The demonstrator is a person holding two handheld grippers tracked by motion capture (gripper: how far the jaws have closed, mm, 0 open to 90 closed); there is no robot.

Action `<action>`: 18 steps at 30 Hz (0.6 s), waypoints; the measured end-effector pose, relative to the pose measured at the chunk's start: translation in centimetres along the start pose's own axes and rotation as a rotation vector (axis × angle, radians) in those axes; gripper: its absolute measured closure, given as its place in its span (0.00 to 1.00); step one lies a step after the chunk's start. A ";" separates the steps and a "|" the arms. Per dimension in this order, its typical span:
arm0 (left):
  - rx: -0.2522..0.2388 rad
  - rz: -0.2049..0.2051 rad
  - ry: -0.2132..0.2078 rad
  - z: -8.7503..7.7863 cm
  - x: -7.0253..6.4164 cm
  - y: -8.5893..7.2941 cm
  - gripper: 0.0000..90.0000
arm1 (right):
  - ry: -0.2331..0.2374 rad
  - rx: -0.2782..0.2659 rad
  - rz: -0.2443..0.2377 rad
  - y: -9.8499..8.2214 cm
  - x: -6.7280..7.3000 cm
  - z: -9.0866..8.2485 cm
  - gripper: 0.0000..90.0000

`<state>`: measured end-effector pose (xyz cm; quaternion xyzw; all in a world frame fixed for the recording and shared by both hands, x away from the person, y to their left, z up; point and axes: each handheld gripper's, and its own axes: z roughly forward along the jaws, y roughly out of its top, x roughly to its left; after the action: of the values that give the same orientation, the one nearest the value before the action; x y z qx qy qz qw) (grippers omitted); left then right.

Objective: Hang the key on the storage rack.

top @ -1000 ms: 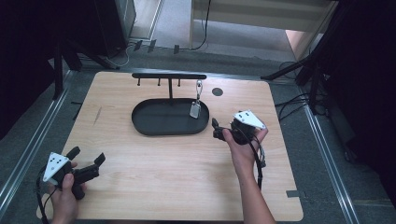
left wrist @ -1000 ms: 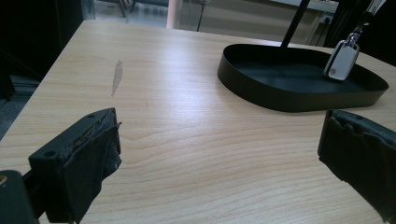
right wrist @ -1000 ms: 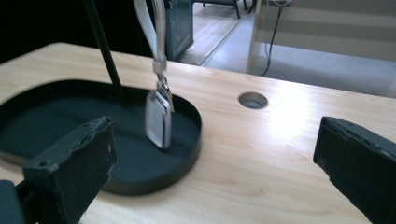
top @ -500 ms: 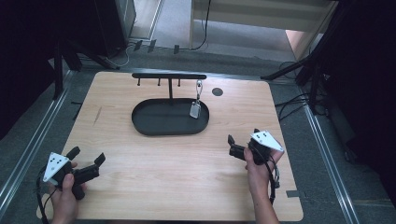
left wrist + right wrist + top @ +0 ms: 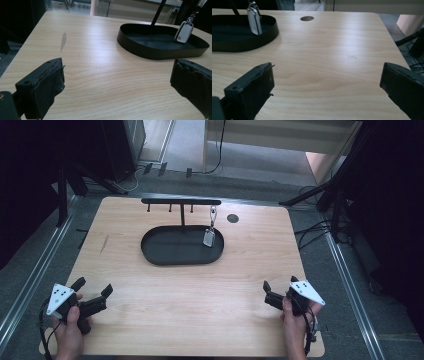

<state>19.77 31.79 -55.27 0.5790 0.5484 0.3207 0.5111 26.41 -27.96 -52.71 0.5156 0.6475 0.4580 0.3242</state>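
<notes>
High view is showing the tabletop (image 5: 165, 295) lying bare between both hands and the black tray (image 5: 170, 254) at its far middle. A key fob (image 5: 208, 238) is hanging upright from the rack (image 5: 180, 201) over the tray's right end, ahead-left of the right gripper (image 5: 279, 292), which is nearer. Left gripper (image 5: 92, 291) and right are both resting released.
</notes>
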 end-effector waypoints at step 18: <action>0.004 0.011 0.013 0.0 -0.2 0.0 0.00 | -0.085 -0.007 0.053 -3.4 -5.6 -4.7 0.00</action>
<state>19.72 31.58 -55.25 0.5810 0.5492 0.3258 0.5047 22.35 -34.73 -54.39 0.5502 0.6179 0.4463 0.3409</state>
